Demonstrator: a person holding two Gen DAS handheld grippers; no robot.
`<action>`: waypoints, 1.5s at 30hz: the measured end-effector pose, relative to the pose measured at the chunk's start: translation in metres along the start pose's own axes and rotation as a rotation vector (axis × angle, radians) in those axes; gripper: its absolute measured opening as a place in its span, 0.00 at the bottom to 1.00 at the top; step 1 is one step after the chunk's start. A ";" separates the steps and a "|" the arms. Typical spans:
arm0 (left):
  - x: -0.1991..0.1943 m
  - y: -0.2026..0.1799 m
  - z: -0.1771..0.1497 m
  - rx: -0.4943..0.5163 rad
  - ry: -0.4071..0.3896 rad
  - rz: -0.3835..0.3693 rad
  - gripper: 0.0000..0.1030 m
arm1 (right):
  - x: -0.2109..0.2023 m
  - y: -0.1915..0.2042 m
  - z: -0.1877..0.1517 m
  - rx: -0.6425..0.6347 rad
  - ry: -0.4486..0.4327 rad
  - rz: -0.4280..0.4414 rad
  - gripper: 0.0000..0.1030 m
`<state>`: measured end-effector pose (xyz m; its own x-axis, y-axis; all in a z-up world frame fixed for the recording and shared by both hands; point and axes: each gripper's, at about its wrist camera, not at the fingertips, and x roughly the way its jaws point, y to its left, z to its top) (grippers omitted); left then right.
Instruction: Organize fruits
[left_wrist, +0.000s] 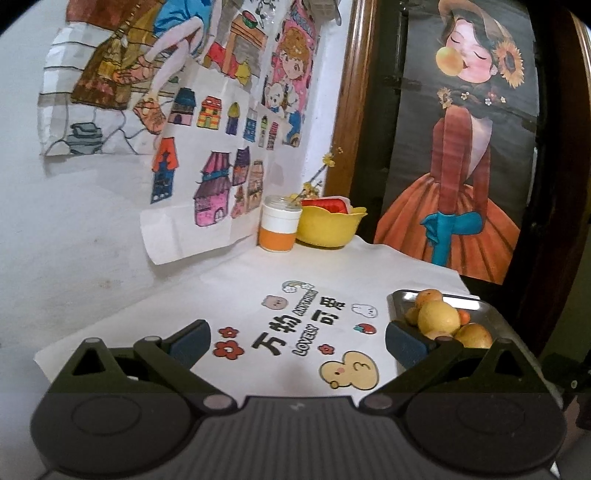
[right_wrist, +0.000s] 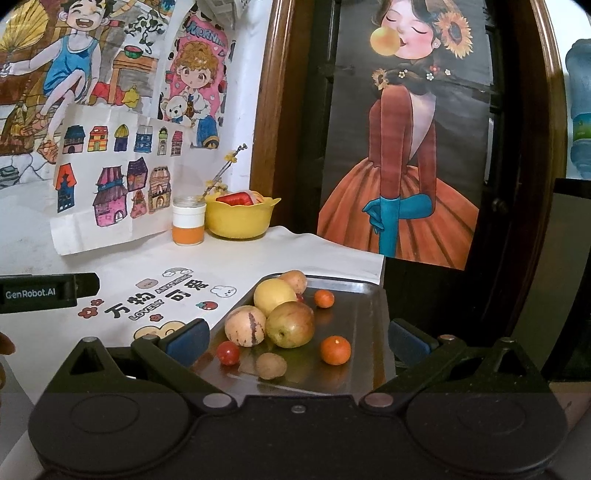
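Note:
A steel tray (right_wrist: 358, 314) lies at the table's right edge and holds several fruits: a yellow lemon (right_wrist: 274, 295), a green-red apple (right_wrist: 290, 324), a striped pale melon-like fruit (right_wrist: 245, 325), two small oranges (right_wrist: 335, 350), a cherry tomato (right_wrist: 228, 353) and a walnut (right_wrist: 271, 365). My right gripper (right_wrist: 297, 339) stands open just above the tray's near end, with the fruits between and beyond its fingers. My left gripper (left_wrist: 297, 341) is open over the printed cloth, with the tray (left_wrist: 476, 306) and the lemon (left_wrist: 439, 317) by its right finger. A yellow bowl (right_wrist: 239, 218) sits at the back.
A white-and-orange jar (right_wrist: 188, 221) with a twig stands beside the yellow bowl against the wall. Drawings hang on the left wall, and a dark door with a poster (right_wrist: 406, 147) is behind the table. The left gripper's body (right_wrist: 44, 293) shows at the left in the right wrist view.

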<state>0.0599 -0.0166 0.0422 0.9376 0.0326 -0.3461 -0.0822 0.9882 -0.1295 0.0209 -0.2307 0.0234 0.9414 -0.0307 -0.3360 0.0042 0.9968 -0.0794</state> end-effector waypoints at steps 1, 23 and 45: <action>-0.001 0.001 -0.001 0.002 -0.003 0.008 1.00 | -0.001 0.002 -0.001 0.001 0.001 0.003 0.99; -0.012 0.014 -0.020 0.036 0.023 0.048 1.00 | -0.014 0.025 -0.025 -0.004 -0.014 0.049 0.99; -0.027 0.029 -0.039 0.075 -0.002 0.044 1.00 | -0.017 0.029 -0.046 0.044 0.000 0.052 0.99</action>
<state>0.0186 0.0054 0.0115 0.9344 0.0760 -0.3479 -0.0975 0.9942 -0.0445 -0.0106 -0.2042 -0.0162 0.9407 0.0217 -0.3385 -0.0303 0.9993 -0.0203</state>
